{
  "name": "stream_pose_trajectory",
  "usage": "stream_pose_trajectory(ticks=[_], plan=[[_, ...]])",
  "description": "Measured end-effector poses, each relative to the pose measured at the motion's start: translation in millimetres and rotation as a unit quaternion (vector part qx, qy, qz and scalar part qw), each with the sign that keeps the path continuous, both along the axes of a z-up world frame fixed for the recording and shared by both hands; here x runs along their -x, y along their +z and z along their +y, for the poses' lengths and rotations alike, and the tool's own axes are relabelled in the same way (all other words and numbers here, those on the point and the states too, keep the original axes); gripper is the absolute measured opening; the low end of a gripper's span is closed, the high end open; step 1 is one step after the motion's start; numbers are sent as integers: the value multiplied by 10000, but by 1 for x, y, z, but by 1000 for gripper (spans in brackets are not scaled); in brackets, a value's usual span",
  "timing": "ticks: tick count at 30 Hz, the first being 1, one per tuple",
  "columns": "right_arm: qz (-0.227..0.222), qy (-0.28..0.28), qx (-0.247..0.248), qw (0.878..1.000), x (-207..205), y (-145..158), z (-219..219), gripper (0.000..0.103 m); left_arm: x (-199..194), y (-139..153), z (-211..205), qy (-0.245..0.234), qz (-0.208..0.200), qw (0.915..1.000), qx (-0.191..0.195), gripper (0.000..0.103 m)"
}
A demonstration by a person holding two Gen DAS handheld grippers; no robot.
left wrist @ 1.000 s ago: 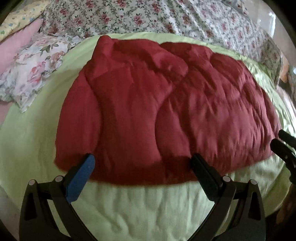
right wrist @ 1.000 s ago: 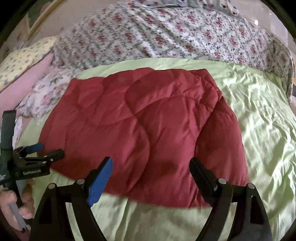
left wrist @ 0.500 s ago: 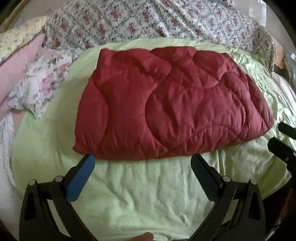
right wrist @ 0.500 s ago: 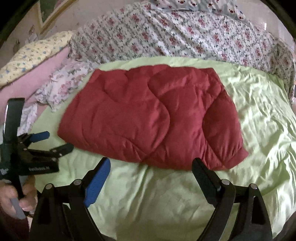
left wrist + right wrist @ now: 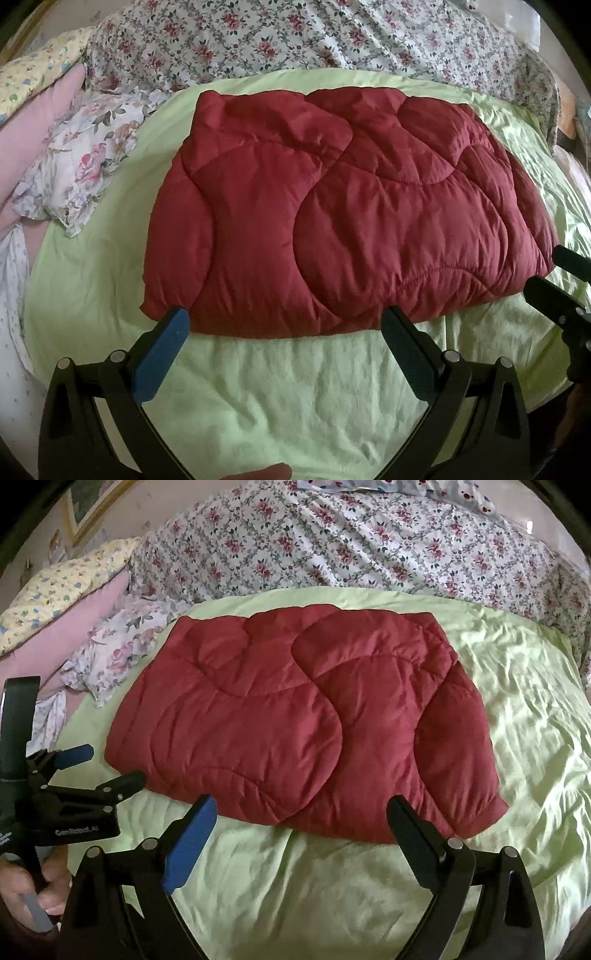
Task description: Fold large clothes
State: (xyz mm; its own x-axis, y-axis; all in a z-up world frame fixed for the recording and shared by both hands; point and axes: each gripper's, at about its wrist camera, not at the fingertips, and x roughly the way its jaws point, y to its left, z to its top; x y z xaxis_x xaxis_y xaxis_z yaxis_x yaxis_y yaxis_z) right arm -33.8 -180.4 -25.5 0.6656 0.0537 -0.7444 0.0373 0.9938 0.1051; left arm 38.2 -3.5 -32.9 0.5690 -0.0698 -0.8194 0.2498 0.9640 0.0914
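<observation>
While both grippers hang over the green sheet (image 5: 295, 398), the red quilt (image 5: 343, 221) lies folded flat in the middle of it. Left gripper (image 5: 284, 325) is spread wide, holding nothing; right gripper (image 5: 301, 812) likewise, just short of the quilt's near edge.

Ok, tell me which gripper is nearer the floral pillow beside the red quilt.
Left. The left gripper hangs off the left corner of the red quilt, towards the floral pillow; the right gripper faces the quilt's near edge, farther away.
</observation>
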Motion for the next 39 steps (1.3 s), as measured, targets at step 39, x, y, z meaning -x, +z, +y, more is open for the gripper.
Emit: stream_pose_trajectory(ticks=[39], plan=[[65,-94,-15,9999,-27,-1,-4,94,-23,-2,4,80,41,9999,64,103]])
